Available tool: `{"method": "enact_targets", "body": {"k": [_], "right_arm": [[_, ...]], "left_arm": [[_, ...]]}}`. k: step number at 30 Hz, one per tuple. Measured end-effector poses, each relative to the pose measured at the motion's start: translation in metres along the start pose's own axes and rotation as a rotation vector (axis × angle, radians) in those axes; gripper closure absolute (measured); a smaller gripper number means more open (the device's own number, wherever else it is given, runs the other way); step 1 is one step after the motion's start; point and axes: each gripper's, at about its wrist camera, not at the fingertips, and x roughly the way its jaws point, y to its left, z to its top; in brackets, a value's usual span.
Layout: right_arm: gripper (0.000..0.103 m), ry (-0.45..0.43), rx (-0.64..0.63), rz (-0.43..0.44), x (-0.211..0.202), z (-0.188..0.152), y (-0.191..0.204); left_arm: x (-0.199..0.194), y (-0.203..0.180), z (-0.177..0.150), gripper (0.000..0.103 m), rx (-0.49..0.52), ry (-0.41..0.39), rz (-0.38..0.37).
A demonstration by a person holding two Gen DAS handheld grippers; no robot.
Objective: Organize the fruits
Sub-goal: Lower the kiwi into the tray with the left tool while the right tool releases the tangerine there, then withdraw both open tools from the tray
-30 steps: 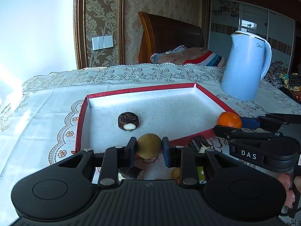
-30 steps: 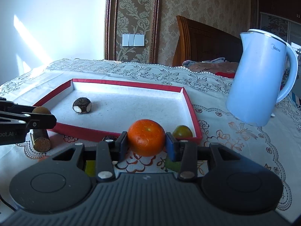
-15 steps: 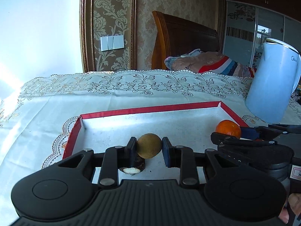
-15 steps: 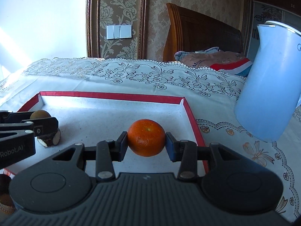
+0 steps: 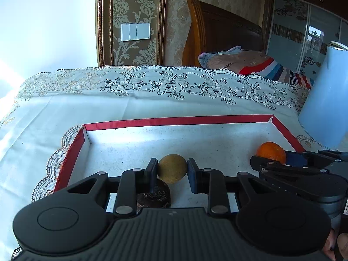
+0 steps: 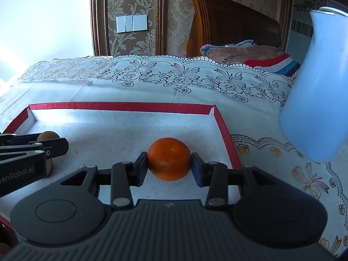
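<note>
Presently both fruits are in hand above the tray point(image 5: 178, 120). The left gripper point(image 5: 172, 170) has its fingers closed on a brown round fruit point(image 5: 172, 168), gripped across its widest part; the right gripper point(image 6: 169, 162) has its fingers closed on an orange point(image 6: 169, 158), likewise gripped at the sides. Both fruits are over the white floor of the red-rimmed tray, the orange toward its right wall, the brown fruit toward the left half.

Handling, as a judgement: both fruits look small and light. The orange has a yielding peel that would bruise or split under hard pressure; its pebbled skin should give fair friction. The brown fruit appears firmer and drier, smooth enough to roll out if the hold is off-centre. Being round, both are likely to roll once set down, so a low, gentle release on the flat floor is advisable.

Surroundings: a dark fruit point(image 5: 154, 195) lies in the tray directly beneath the left fingers and partly hidden by them; setting the brown fruit straight down risks contact with it. A pale blue kettle point(image 6: 317, 87) stands on the lace-covered worktop point(image 6: 152, 87) just right of the tray, near the right gripper's side. The two grippers are close together, each visible in the other's view.
</note>
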Motion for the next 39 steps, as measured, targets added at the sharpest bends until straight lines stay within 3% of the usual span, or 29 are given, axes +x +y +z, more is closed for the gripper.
{"method": "enact_targets", "body": {"k": [9,12,14,15,17,20,24,39], "right_arm": [[0.062,0.013,0.032,-0.002,0.006,0.002,-0.008],[0.058,0.015,0.034,0.003,0.007,0.002,-0.008],[0.047,0.015,0.045,0.006,0.006,0.002,-0.01],[0.039,0.01,0.049,0.004,0.006,0.001,-0.01],[0.035,-0.002,0.05,-0.005,0.004,0.002,-0.011],[0.026,-0.011,0.058,-0.011,0.001,0.001,-0.012],[0.025,-0.014,0.062,-0.013,0.0,0.0,-0.013],[0.007,-0.029,0.052,-0.009,-0.005,-0.003,-0.01]], "left_arm": [[0.0,-0.008,-0.002,0.074,0.056,-0.01,0.028],[-0.001,-0.008,-0.002,0.067,0.06,-0.013,0.024],[-0.002,-0.007,-0.002,0.028,0.05,-0.013,0.022],[-0.004,-0.005,-0.002,0.022,0.037,-0.025,0.025],[-0.01,-0.002,-0.003,0.021,0.028,-0.067,0.033],[-0.011,0.001,-0.004,0.021,0.02,-0.066,0.033],[-0.011,0.003,-0.005,0.021,0.014,-0.062,0.042],[-0.024,0.006,-0.006,0.021,0.008,-0.121,0.065]]}}
